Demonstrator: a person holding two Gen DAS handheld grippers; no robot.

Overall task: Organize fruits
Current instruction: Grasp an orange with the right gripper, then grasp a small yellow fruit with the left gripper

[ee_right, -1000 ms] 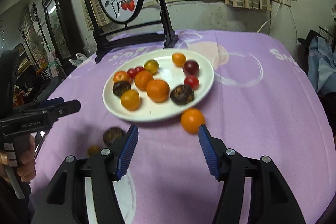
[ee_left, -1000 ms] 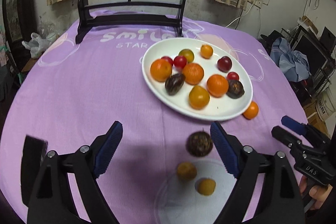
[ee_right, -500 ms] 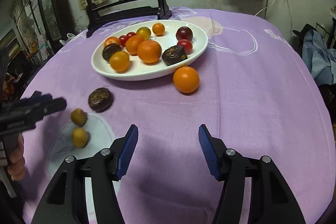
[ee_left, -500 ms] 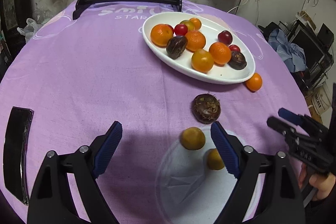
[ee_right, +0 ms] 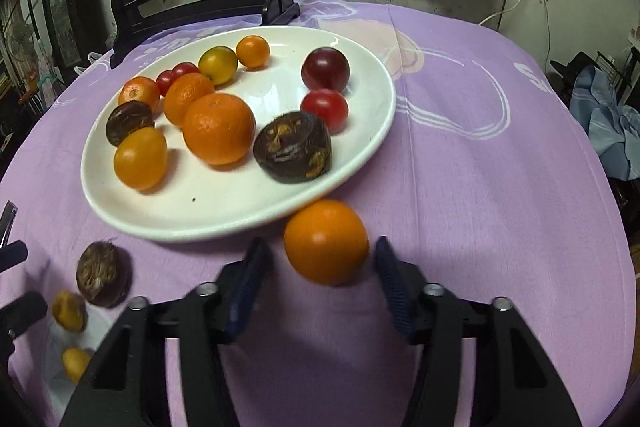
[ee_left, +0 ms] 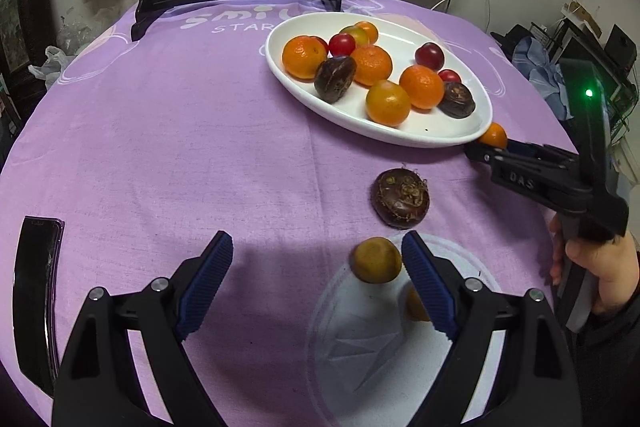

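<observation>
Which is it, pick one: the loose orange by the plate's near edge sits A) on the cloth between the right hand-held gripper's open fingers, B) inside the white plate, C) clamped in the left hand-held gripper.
A: the orange rests on the purple cloth just outside the white plate, between the open fingers of the right hand-held gripper, untouched.

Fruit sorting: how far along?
Most fruit already sits on the white oval plate. In hand: open right gripper brackets the loose orange beside the plate, not closed. Left: dark brown wrinkled fruit and two small yellow-brown fruits on the cloth.
</observation>
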